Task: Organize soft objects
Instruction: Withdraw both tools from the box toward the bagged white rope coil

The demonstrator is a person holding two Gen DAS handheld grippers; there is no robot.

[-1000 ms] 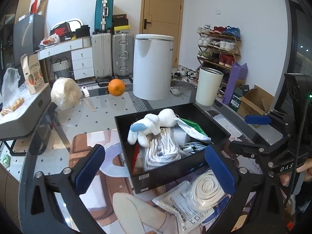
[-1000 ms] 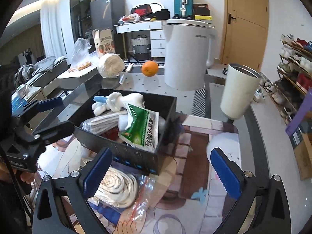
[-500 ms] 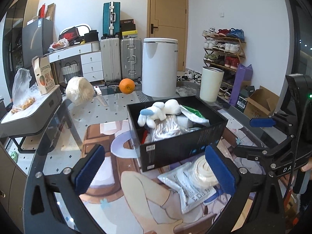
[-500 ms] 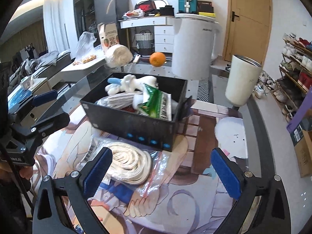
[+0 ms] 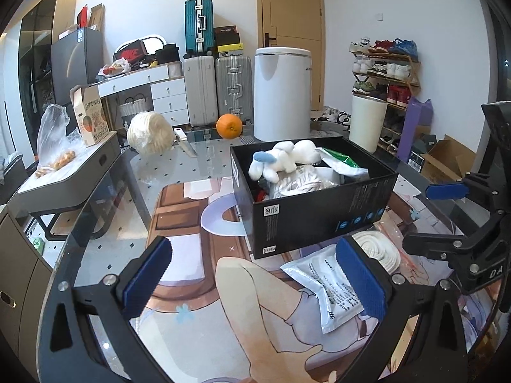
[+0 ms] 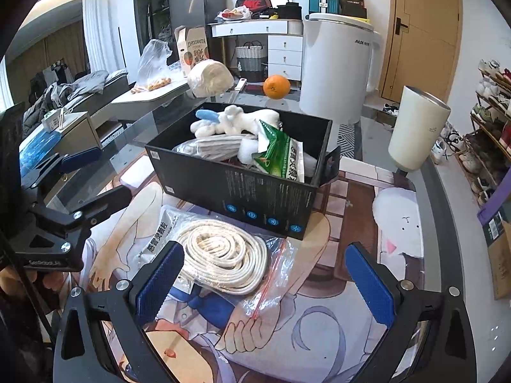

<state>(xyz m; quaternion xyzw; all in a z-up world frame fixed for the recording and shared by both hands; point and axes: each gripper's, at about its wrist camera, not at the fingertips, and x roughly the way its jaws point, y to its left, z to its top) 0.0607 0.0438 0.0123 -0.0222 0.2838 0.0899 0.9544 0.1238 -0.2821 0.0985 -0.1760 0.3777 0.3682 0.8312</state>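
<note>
A black box (image 5: 319, 214) (image 6: 252, 191) stands on the printed mat and holds a white plush toy (image 5: 284, 158) (image 6: 234, 121), bagged white cord and a green packet (image 6: 281, 153). In front of the box lie a coiled white rope in a clear zip bag (image 6: 223, 255) (image 5: 381, 249) and a flat white pouch (image 5: 325, 284) (image 6: 156, 239). My left gripper (image 5: 255, 274) is open above the mat, left of the pouch. My right gripper (image 6: 265, 277) is open, with the rope bag lying below and ahead of its left pad (image 6: 159, 281). Neither holds anything.
At the far end of the glass table (image 5: 95, 223) are a ball of white yarn (image 5: 150, 132), a knife (image 5: 185, 142) and an orange (image 5: 229, 125). A white bin (image 5: 282, 92) and a cream cylinder (image 6: 418, 127) stand beyond. A grey tray with a plastic bag (image 5: 60, 166) sits left.
Both grippers have pulled back and lowered away from the box, so the box looks farther off. The rope bag and pouch now lie in fuller view.
</note>
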